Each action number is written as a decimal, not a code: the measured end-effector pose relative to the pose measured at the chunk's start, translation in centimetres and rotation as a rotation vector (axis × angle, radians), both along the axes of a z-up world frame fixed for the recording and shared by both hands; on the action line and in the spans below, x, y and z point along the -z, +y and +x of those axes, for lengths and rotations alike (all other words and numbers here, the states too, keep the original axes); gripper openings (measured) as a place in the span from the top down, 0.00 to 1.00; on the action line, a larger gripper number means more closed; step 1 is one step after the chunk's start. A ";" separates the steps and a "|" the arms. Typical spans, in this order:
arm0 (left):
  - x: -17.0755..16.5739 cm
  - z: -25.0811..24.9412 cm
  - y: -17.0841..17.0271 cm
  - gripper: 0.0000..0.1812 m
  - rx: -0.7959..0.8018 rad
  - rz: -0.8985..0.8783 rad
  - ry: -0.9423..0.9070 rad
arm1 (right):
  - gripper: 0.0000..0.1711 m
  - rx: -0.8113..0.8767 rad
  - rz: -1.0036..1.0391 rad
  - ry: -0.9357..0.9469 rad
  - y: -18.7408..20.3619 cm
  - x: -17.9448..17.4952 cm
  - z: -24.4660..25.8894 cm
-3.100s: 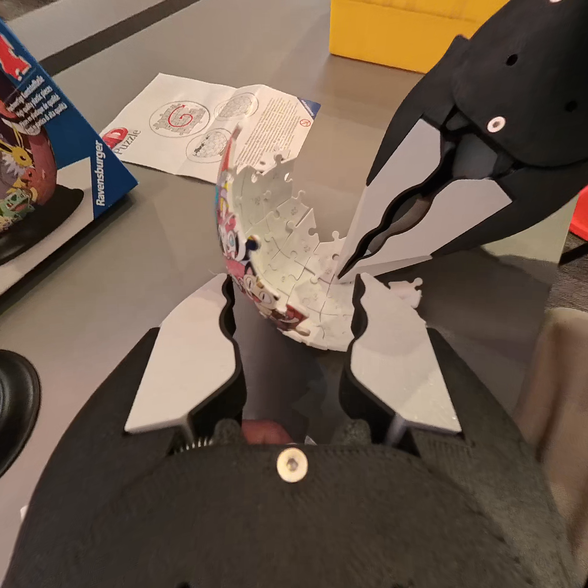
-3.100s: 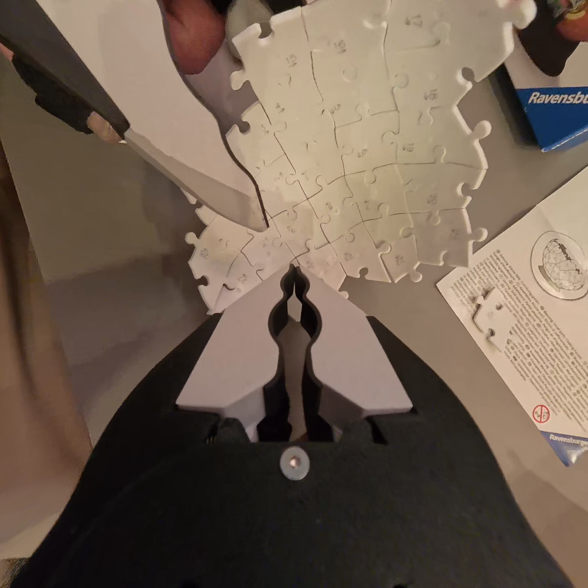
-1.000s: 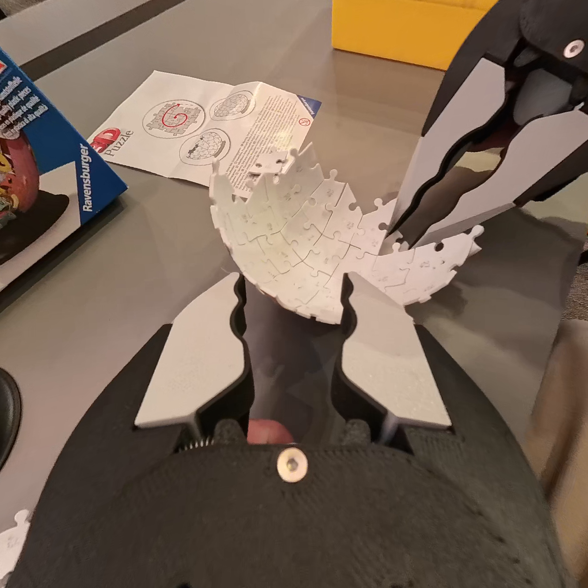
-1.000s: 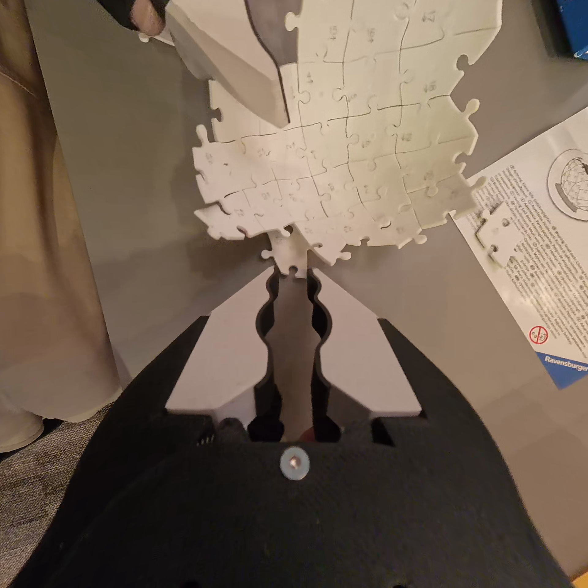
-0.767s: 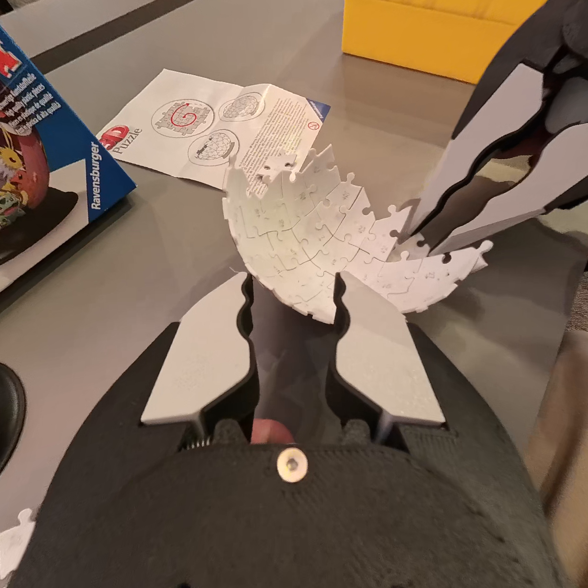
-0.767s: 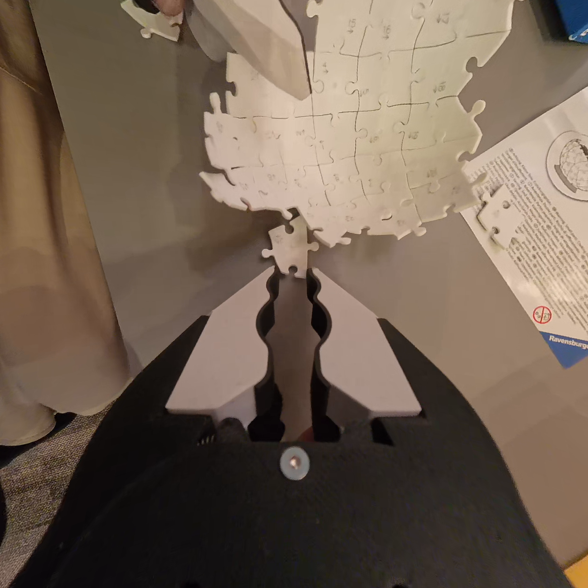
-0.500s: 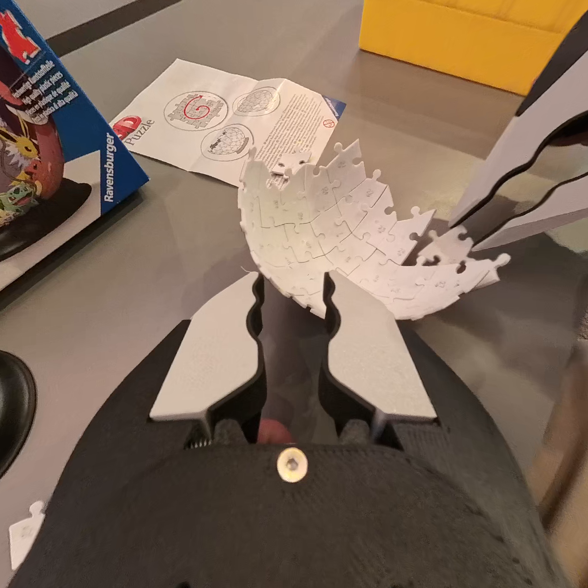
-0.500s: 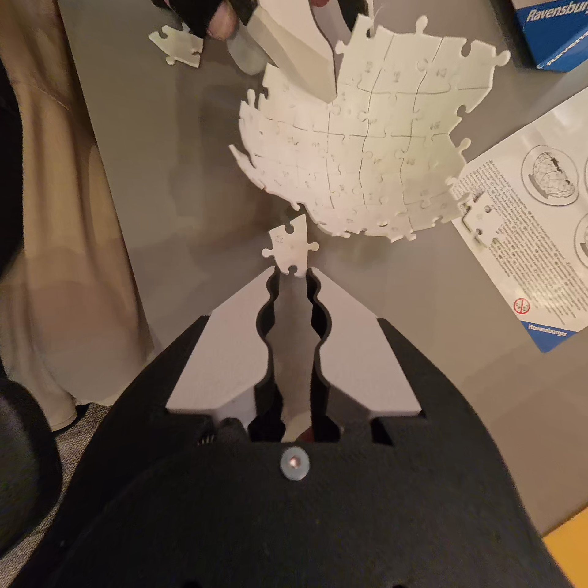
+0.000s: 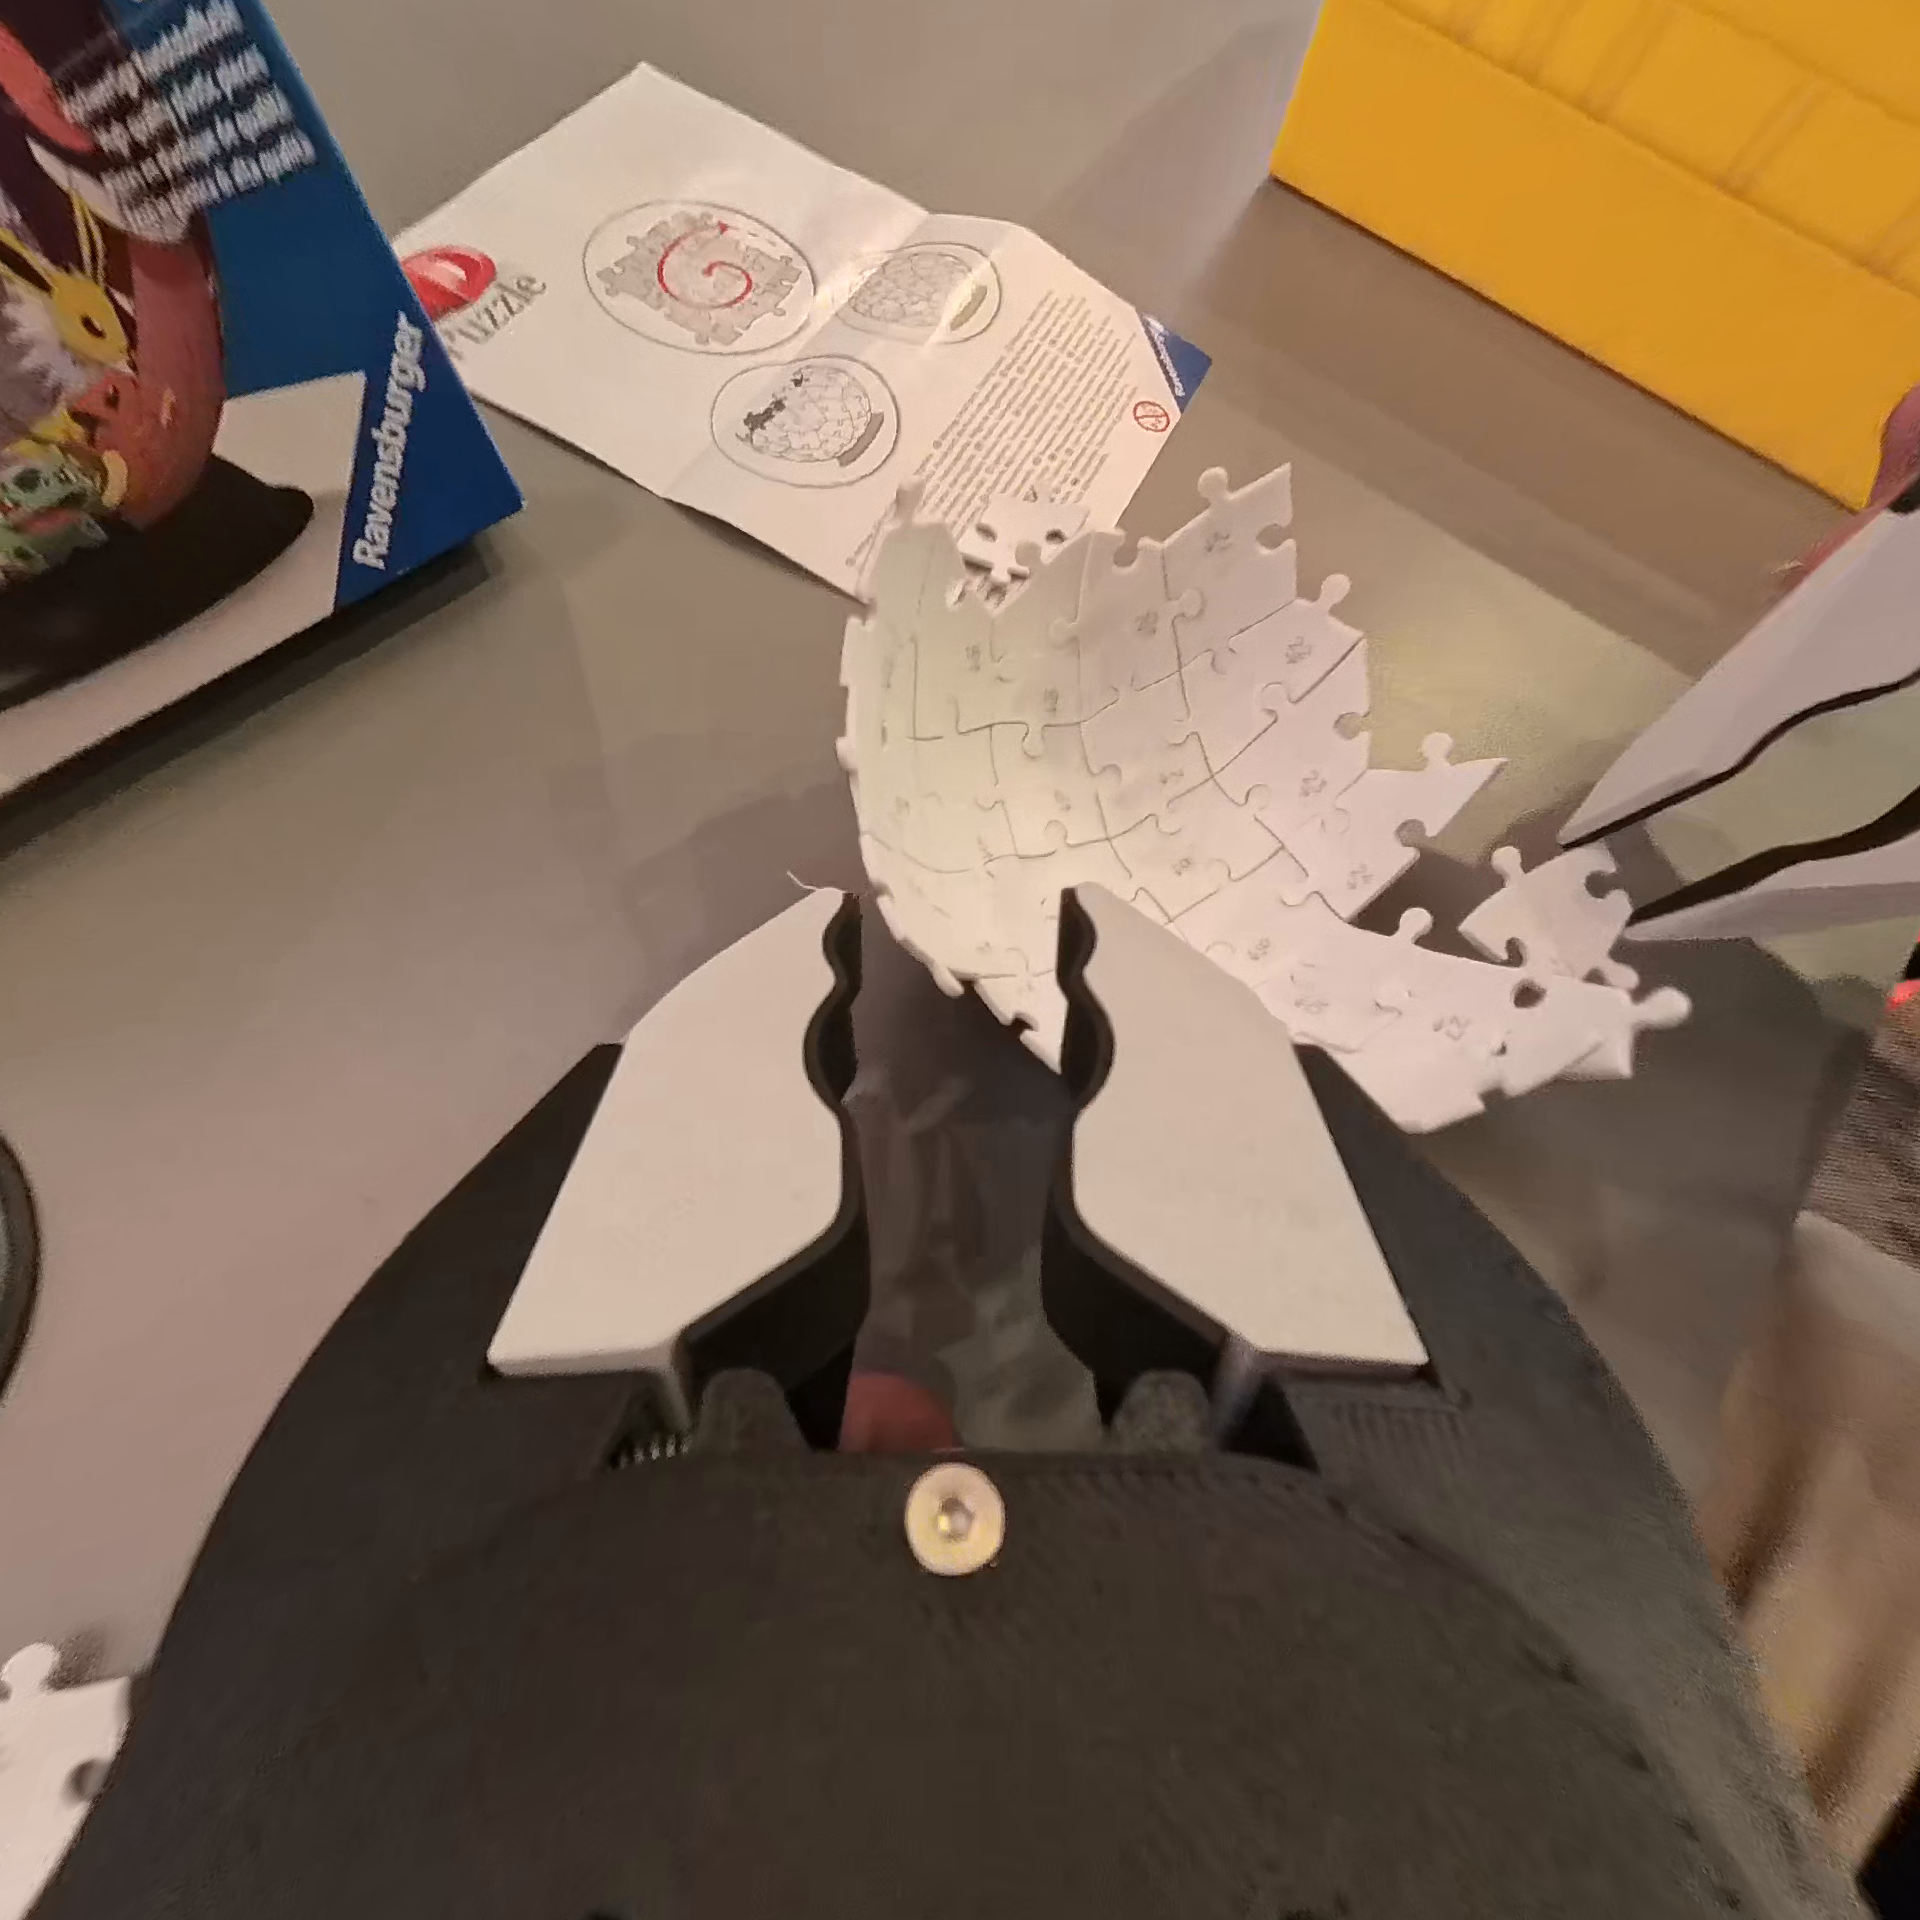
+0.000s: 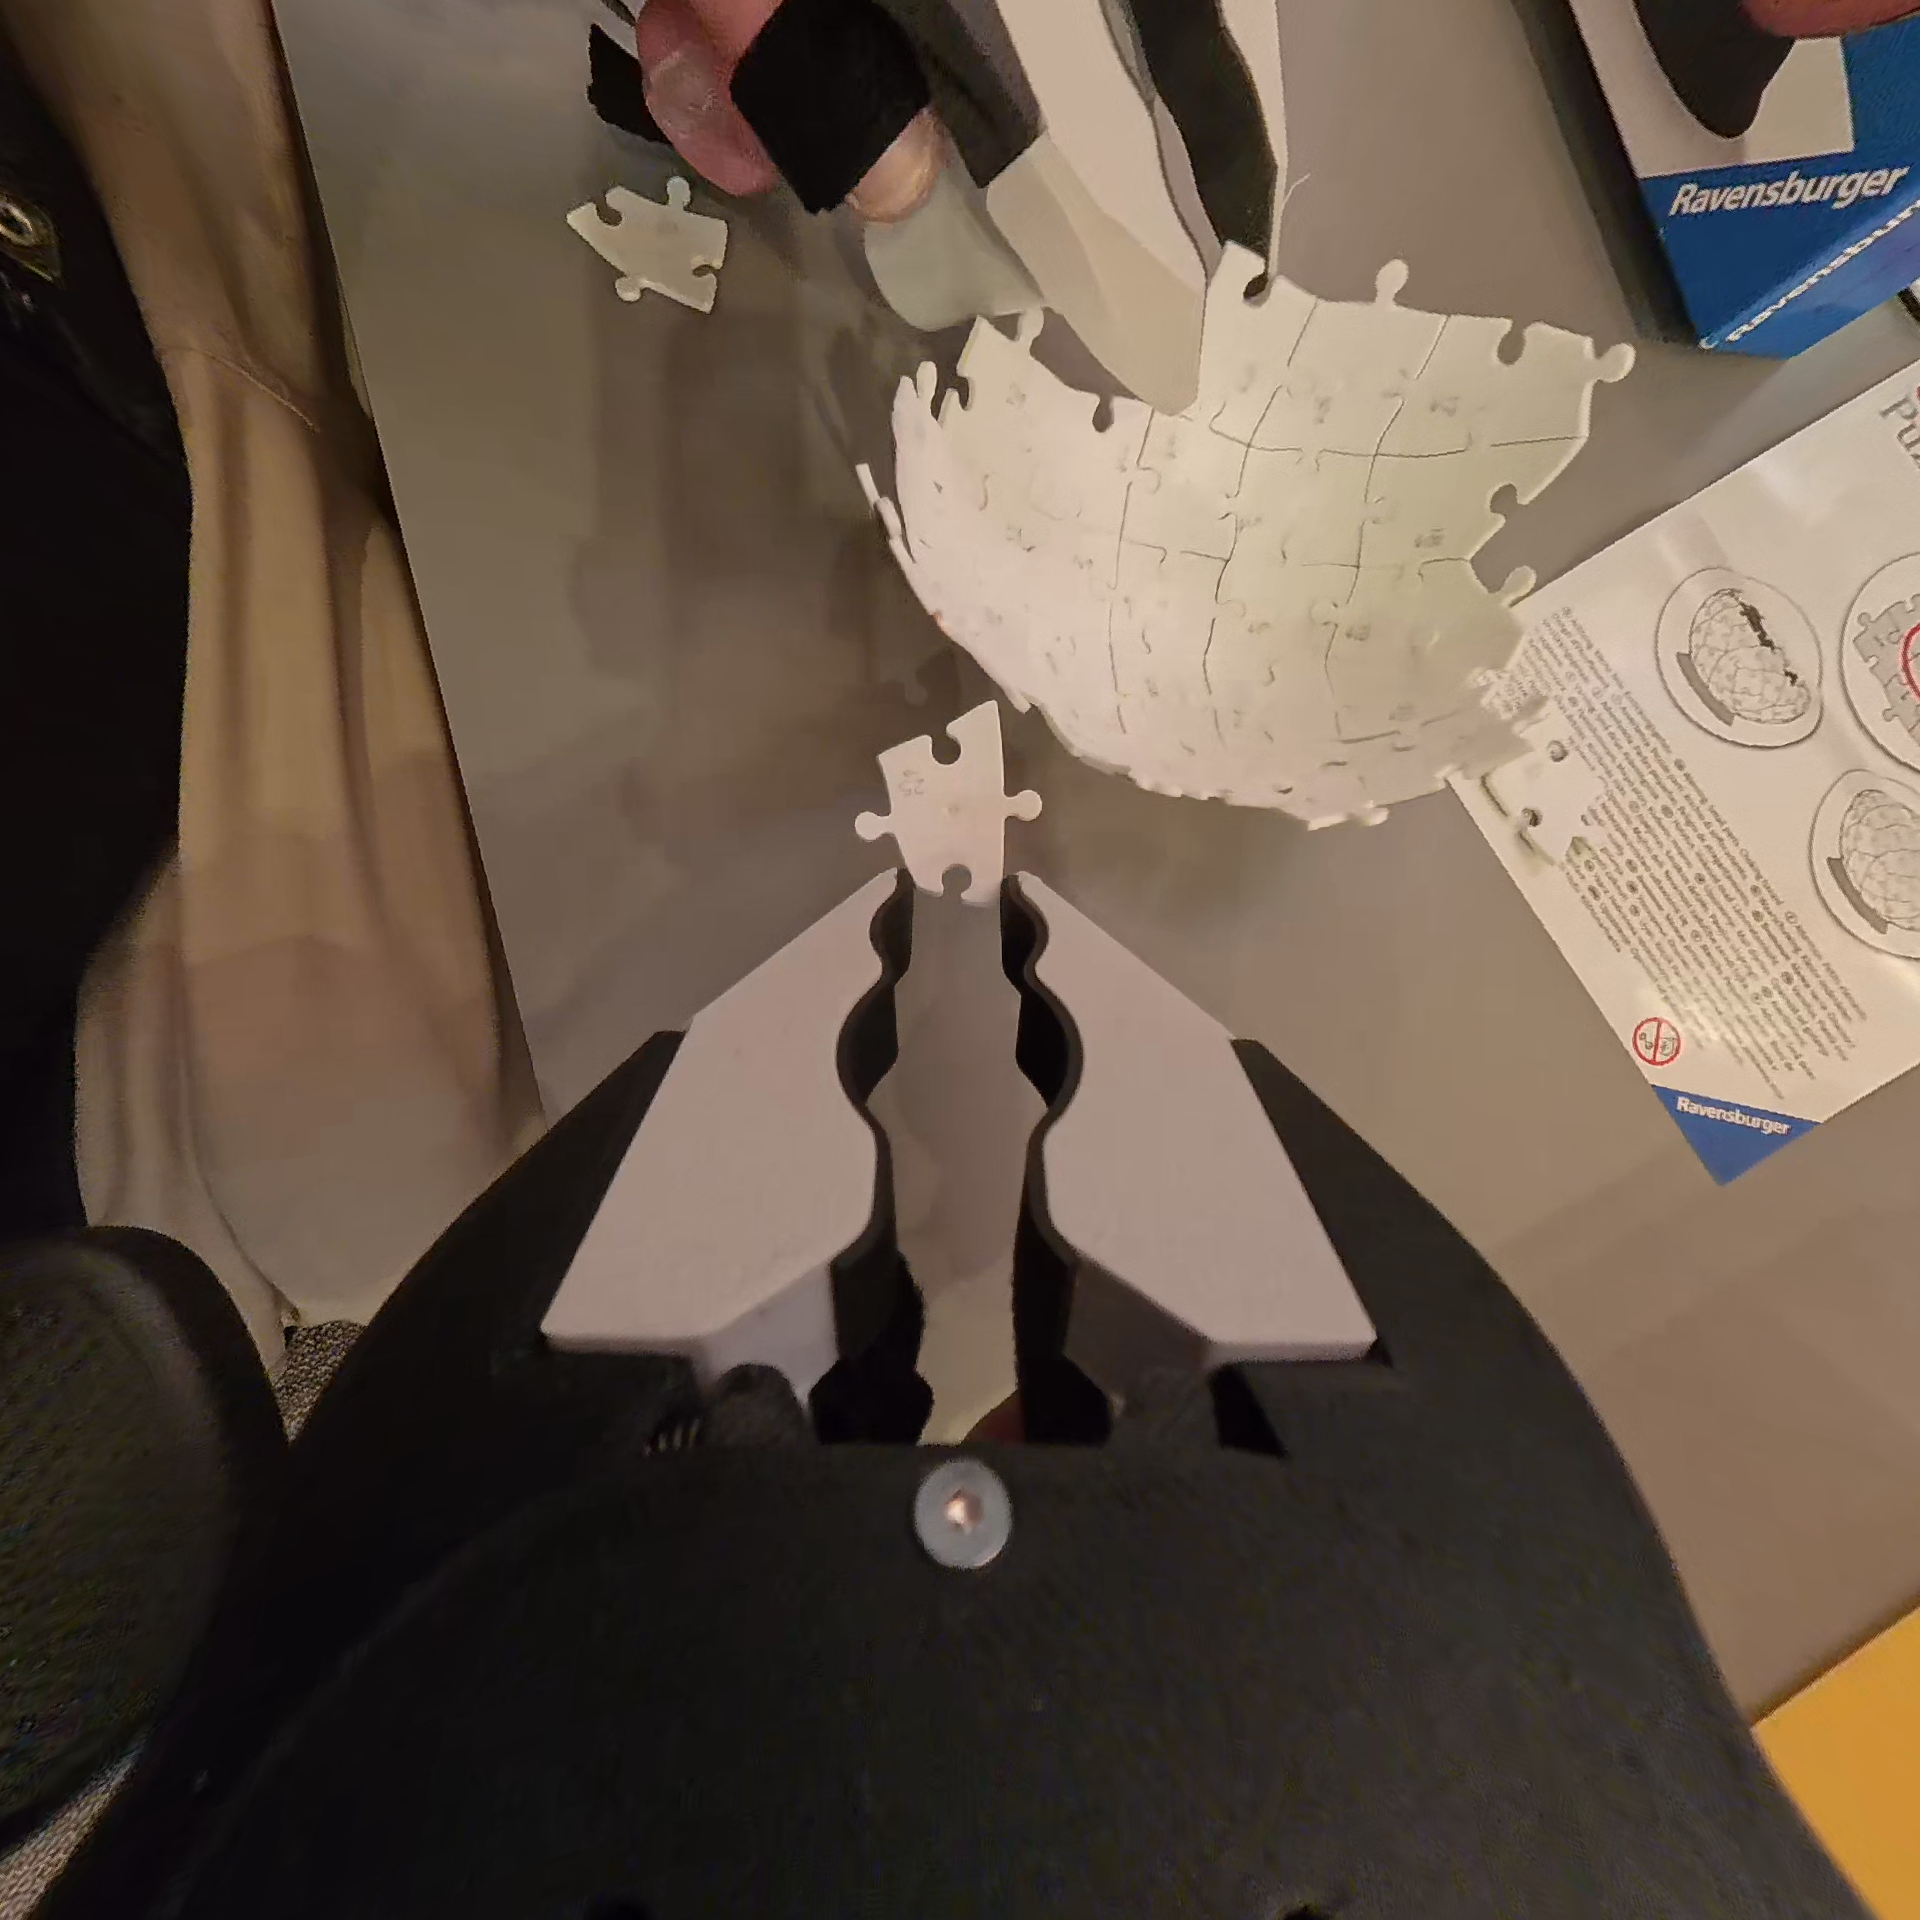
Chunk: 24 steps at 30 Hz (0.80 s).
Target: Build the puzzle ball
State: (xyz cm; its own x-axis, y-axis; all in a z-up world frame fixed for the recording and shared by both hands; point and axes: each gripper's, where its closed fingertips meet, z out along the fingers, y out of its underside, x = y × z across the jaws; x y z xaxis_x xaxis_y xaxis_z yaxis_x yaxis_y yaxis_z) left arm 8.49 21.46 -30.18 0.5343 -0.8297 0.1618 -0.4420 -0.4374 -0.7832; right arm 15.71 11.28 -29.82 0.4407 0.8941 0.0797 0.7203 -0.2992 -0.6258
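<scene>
The half-built puzzle ball [image 9: 1122, 769] is a white bowl-shaped shell of joined pieces, seen from its inside; it also shows in the right wrist view [image 10: 1247, 623]. My left gripper [image 9: 961, 914] is shut on the shell's near edge; in the right wrist view this gripper [image 10: 1210, 332] clamps the shell's far rim. My right gripper [image 10: 951, 883] is shut on a single white puzzle piece [image 10: 945, 821] and holds it just apart from the shell's rim. In the left wrist view the right gripper [image 9: 1605, 883] and its piece [image 9: 1548, 914] are at the shell's right edge.
A blue puzzle box [image 9: 208, 312] stands at the left. An instruction leaflet [image 9: 790, 270] with a loose piece [image 9: 1013, 540] on it lies behind the shell. A yellow box [image 9: 1610, 208] is at the back right. Another loose piece [image 10: 655, 244] lies on the grey table. Beige cloth [image 10: 260, 727] hangs at the table's edge.
The shell has tipped from upright to bowl-like. My left gripper has narrowed onto its edge. My right gripper has drawn back from the shell with a single piece in its tips.
</scene>
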 end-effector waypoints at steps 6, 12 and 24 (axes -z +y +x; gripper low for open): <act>1.1 0.3 0.2 0.85 -0.001 -0.172 0.000 | 0.91 0.003 0.012 -0.001 0.1 -0.3 0.3; 1.2 0.9 0.5 0.95 0.011 -0.193 0.018 | 0.91 0.015 0.027 0.000 0.0 -1.3 0.6; -0.2 1.9 0.6 0.98 0.019 -0.027 0.050 | 0.91 0.131 0.009 -0.002 -0.1 -1.0 0.1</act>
